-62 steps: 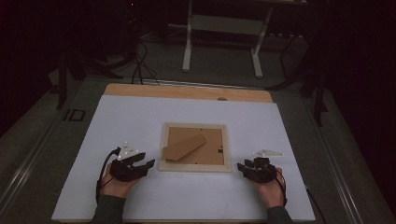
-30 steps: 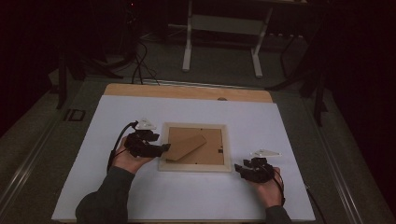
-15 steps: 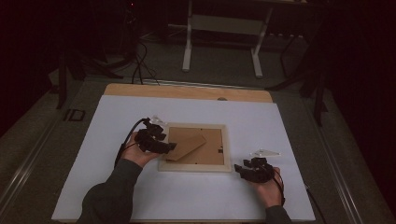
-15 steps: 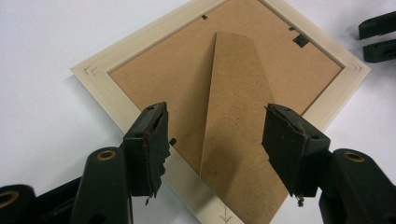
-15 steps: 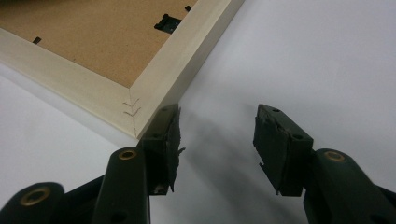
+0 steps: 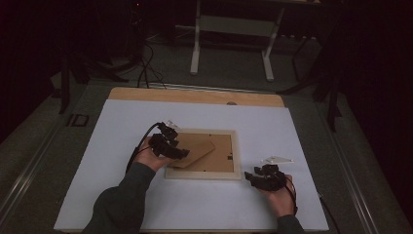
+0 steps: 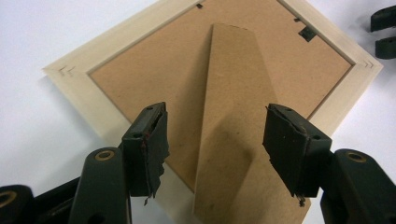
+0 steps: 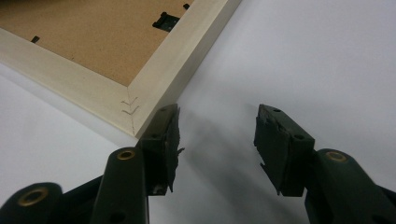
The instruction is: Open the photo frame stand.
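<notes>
The left gripper [image 6: 181,153] hangs over the near-left corner of the picture frame [image 6: 237,155], its jaws spread wide and holding nothing; in the left gripper view [image 7: 215,140] the two black jaws stand on either side of the cardboard stand [image 7: 233,116], the easel flap on the frame's back, without clearly touching it. That stand [image 6: 197,155] is a tapering brown strip that lies aslant across the brown backing board [image 6: 221,146], running from the near-left corner toward the middle, and whether its wide end is lifted off the board cannot be told. The frame lies face down near the middle of the white table [image 6: 122,122], its pale wooden border [image 7: 93,51] around the backing and small black clips [image 7: 307,32] along the inner edge. The right gripper [image 6: 249,177] rests low on the table, just near and right of the frame's near-right corner, held in a hand [image 6: 280,197] that comes in from the near edge. In the right gripper view [image 8: 215,135] its jaws are likewise parted and empty, the left jaw just beside the mitred corner of the frame [image 8: 130,100] and the other over bare white surface. A cable [image 6: 141,141] loops from the left gripper behind the person's left hand [image 6: 148,158], whose dark sleeve [image 6: 117,204] reaches in from the near side.
</notes>
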Demonstrator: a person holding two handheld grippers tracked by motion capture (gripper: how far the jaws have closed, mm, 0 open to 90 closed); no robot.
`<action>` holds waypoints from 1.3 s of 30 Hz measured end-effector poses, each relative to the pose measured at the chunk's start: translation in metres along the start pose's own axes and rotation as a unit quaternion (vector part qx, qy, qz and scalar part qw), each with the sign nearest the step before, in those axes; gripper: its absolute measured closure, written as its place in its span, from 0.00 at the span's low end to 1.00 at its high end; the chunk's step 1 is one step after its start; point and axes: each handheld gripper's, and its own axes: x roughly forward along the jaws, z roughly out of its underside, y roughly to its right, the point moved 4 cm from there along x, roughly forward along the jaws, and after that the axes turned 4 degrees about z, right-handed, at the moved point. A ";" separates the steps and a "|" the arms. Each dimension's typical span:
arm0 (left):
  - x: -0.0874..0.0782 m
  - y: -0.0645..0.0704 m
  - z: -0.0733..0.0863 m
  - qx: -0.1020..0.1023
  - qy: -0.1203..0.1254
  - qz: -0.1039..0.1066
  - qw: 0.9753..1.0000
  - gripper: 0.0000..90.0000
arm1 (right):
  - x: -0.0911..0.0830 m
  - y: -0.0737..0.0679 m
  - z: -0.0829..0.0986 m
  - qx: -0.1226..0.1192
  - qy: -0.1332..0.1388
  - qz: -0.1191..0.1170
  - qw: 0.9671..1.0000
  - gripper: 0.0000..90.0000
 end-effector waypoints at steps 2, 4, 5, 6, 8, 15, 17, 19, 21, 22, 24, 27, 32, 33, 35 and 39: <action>0.003 0.000 -0.001 -0.007 0.001 0.009 1.000 0.44 | 0.000 0.001 0.000 0.001 0.000 0.000 1.000 0.55; 0.005 0.000 -0.002 -0.014 0.000 0.016 1.000 0.43 | 0.000 0.001 0.000 0.002 0.001 0.000 1.000 0.55; 0.005 0.000 -0.002 -0.014 0.000 0.016 1.000 0.42 | 0.000 0.001 0.000 0.002 0.001 0.000 1.000 0.55; 0.008 -0.001 -0.002 -0.014 -0.006 0.019 1.000 0.41 | -0.001 0.002 0.000 0.002 0.001 0.001 1.000 0.55; 0.010 -0.001 -0.002 -0.013 -0.009 0.021 1.000 0.40 | -0.001 0.003 0.000 0.002 0.001 0.002 1.000 0.55; 0.022 0.001 -0.001 -0.001 -0.032 0.030 0.999 0.36 | -0.001 0.003 0.000 0.003 0.002 0.001 1.000 0.54; 0.023 0.001 -0.001 -0.001 -0.033 0.031 0.999 0.36 | -0.002 0.003 0.000 0.003 0.001 0.001 1.000 0.54; 0.025 0.001 -0.001 0.001 -0.036 0.034 0.999 0.35 | -0.002 0.004 0.000 0.006 0.003 0.001 1.000 0.54; 0.026 0.002 -0.001 0.000 -0.034 0.048 0.998 0.34 | -0.002 0.005 0.001 0.007 0.002 0.003 1.000 0.54; 0.027 0.001 -0.001 0.000 -0.034 0.049 0.998 0.33 | -0.002 0.005 0.001 0.007 0.002 0.003 1.000 0.54; 0.028 0.002 -0.001 -0.002 -0.037 0.050 0.998 0.32 | -0.002 0.005 0.001 0.006 0.002 0.002 1.000 0.54; 0.030 0.002 -0.001 -0.002 -0.039 0.052 0.998 0.30 | -0.001 0.004 0.001 0.006 0.001 0.002 1.000 0.54; 0.037 0.006 0.000 0.010 -0.054 0.051 0.997 0.29 | -0.001 0.005 0.001 0.006 0.001 0.003 1.000 0.54; 0.037 0.006 0.000 0.010 -0.054 0.051 0.997 0.30 | -0.001 0.005 0.001 0.006 0.001 0.003 1.000 0.54; 0.039 0.007 0.000 0.012 -0.056 0.050 0.997 0.30 | -0.001 0.005 0.001 0.006 0.000 0.003 1.000 0.54; 0.042 0.009 0.001 0.017 -0.062 0.047 0.997 0.32 | -0.001 0.004 0.001 0.006 0.000 0.003 1.000 0.54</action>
